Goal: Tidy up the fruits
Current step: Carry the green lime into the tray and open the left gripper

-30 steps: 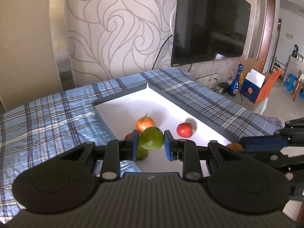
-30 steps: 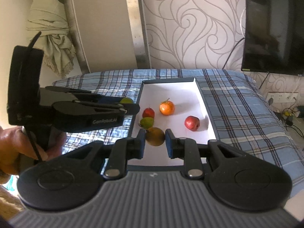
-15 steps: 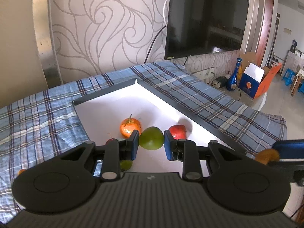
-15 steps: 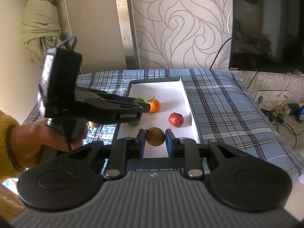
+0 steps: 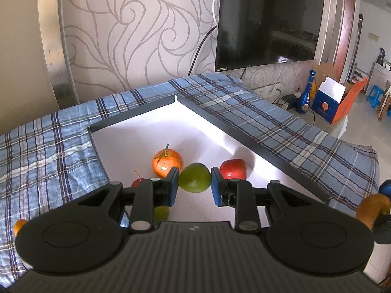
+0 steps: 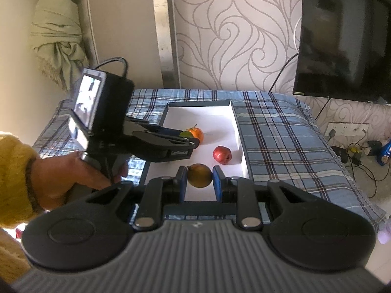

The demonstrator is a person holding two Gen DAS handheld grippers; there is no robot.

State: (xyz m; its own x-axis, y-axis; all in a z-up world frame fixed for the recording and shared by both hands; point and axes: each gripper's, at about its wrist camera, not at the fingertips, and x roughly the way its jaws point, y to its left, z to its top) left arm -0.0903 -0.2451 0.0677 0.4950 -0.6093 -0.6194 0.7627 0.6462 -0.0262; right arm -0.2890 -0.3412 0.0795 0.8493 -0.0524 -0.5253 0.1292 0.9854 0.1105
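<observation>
Partly hidden behind the left gripper [image 5: 194, 183], a small red fruit [image 5: 138, 182] and a pale green one [image 5: 161, 212] show only as slivers past its left finger, so their shapes are hard to make out. That gripper's blue pads clamp a smooth green fruit [image 5: 194, 177] above the white tray [image 5: 136, 144], with a stemmed orange [image 5: 167, 161] at its 11 o'clock and a glossy red apple [image 5: 233, 169] at its 2 o'clock, both lying on the tray floor. At the left edge of this view another orange fruit [image 5: 19, 225] on the plaid cloth [image 5: 48, 151] is cut off.

Only the right wrist view shows the person's left hand [image 6: 73, 178], in a fuzzy yellow sleeve, holding the left gripper's body, which covers most of the green fruit. The right gripper [image 6: 199, 177] pinches a dull brownish-yellow round fruit [image 6: 199, 175] over the tray's near end, at 7 o'clock from the apple. From the left wrist view that fruit is a mere orange-brown curve at the right border.
</observation>
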